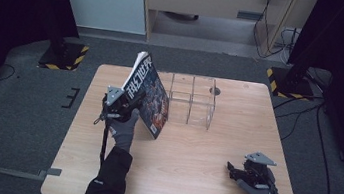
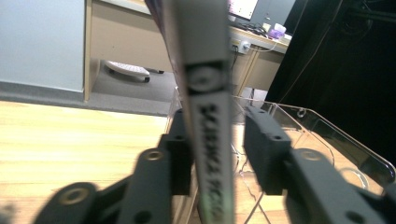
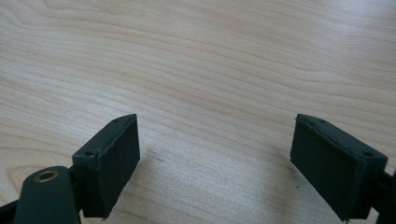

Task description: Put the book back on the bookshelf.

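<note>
A book (image 1: 148,91) with a dark illustrated cover stands tilted over the left half of the wooden table (image 1: 188,185), its top leaning left and its lower corner close to the tabletop. My left gripper (image 1: 124,98) is shut on it near the spine. In the left gripper view the grey spine (image 2: 208,93) runs up between the two black jaws of this gripper (image 2: 217,135). A clear acrylic organizer (image 1: 192,99) with several compartments sits just right of the book, and its wall (image 2: 327,135) appears behind the jaws. My right gripper (image 1: 232,169) rests open at the front right, with only bare wood between its pads (image 3: 215,154).
A small round hole (image 1: 214,90) lies in the table behind the organizer. Off the table, two black stands with yellow-black striped bases (image 1: 64,57) (image 1: 287,84) flank the far corners. Cables (image 1: 268,39) trail on the floor near a wooden desk (image 1: 213,1).
</note>
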`<control>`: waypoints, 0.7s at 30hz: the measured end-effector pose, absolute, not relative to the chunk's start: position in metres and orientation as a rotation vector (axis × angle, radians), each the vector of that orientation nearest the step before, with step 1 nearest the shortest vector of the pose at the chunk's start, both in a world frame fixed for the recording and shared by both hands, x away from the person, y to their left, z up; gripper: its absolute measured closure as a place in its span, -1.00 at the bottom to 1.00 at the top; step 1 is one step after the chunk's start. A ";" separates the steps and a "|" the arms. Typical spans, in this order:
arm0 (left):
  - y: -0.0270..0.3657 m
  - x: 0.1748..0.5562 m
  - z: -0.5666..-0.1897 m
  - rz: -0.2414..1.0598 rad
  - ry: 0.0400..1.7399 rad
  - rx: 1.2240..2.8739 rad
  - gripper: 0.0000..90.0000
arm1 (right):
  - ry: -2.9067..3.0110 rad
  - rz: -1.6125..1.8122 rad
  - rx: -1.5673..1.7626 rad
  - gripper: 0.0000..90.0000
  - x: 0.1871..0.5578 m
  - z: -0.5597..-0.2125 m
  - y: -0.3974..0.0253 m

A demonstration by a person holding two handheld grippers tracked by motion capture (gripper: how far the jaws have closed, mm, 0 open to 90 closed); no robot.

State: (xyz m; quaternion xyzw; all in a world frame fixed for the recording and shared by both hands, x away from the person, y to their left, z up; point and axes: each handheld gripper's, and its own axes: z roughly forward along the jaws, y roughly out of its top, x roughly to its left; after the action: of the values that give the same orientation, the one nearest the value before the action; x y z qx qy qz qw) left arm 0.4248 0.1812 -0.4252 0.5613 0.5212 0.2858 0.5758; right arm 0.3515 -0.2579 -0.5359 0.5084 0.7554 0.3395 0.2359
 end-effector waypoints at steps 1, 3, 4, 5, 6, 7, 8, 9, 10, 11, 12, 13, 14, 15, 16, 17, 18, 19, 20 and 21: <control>0.181 0.423 -0.424 0.670 1.213 1.319 0.26 | 2.067 0.934 1.400 -0.65 0.351 -0.536 -0.258; 0.182 0.417 -0.421 0.676 1.194 1.337 0.15 | 2.063 0.939 1.400 -0.65 0.352 -0.536 -0.259; 0.183 0.414 -0.419 0.677 1.186 1.345 0.09 | 2.066 0.939 1.396 -0.66 0.352 -0.535 -0.259; 0.184 0.412 -0.417 0.681 1.179 1.355 0.02 | 2.063 0.939 1.400 -0.66 0.352 -0.535 -0.260; 0.186 0.408 -0.414 0.688 1.168 1.366 -0.04 | 2.066 0.940 1.398 -0.66 0.352 -0.535 -0.260; 0.187 0.404 -0.412 0.688 1.158 1.380 -0.08 | 2.062 0.942 1.400 -0.66 0.352 -0.535 -0.260; 0.189 0.402 -0.411 0.686 1.155 1.389 -0.14 | 2.062 0.943 1.399 -0.66 0.352 -0.535 -0.260; 0.190 0.400 -0.410 0.687 1.152 1.398 -0.17 | 2.060 0.944 1.399 -0.67 0.352 -0.535 -0.260; 0.192 0.397 -0.409 0.685 1.151 1.409 -0.21 | 2.060 0.943 1.400 -0.67 0.352 -0.535 -0.260; 0.195 0.393 -0.409 0.689 1.152 1.420 -0.25 | 2.058 0.943 1.406 -0.68 0.352 -0.535 -0.260; 0.196 0.392 -0.409 0.689 1.153 1.424 -0.27 | 2.058 0.941 1.405 -0.68 0.352 -0.535 -0.261; 0.200 0.388 -0.409 0.683 1.151 1.436 -0.28 | 2.060 0.941 1.407 -0.68 0.352 -0.535 -0.261; 0.202 0.386 -0.409 0.678 1.153 1.440 -0.30 | 2.055 0.943 1.413 -0.69 0.352 -0.535 -0.261; 0.204 0.383 -0.410 0.669 1.157 1.446 -0.32 | 2.054 0.943 1.412 -0.69 0.352 -0.535 -0.262; 0.207 0.379 -0.412 0.657 1.157 1.449 -0.33 | 2.052 0.943 1.414 -0.69 0.352 -0.535 -0.262; 0.209 0.377 -0.413 0.650 1.158 1.451 -0.34 | 2.050 0.943 1.419 -0.70 0.352 -0.534 -0.262; 0.211 0.373 -0.417 0.643 1.162 1.467 -0.35 | 2.048 0.942 1.416 -0.70 0.352 -0.535 -0.263; 0.213 0.369 -0.420 0.639 1.165 1.484 -0.37 | 2.043 0.944 1.420 -0.70 0.352 -0.534 -0.263; 0.215 0.366 -0.424 0.637 1.168 1.502 -0.38 | 2.039 0.945 1.422 -0.70 0.352 -0.534 -0.263; 0.217 0.363 -0.428 0.639 1.173 1.517 -0.40 | 2.040 0.945 1.423 -0.70 0.352 -0.534 -0.263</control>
State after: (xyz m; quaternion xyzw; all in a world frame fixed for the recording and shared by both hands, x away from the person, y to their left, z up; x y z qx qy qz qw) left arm 0.3631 0.2167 -0.4284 0.6358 0.4917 0.2678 0.5313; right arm 0.3522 -0.2634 -0.5342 0.5195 0.7446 0.3448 0.2381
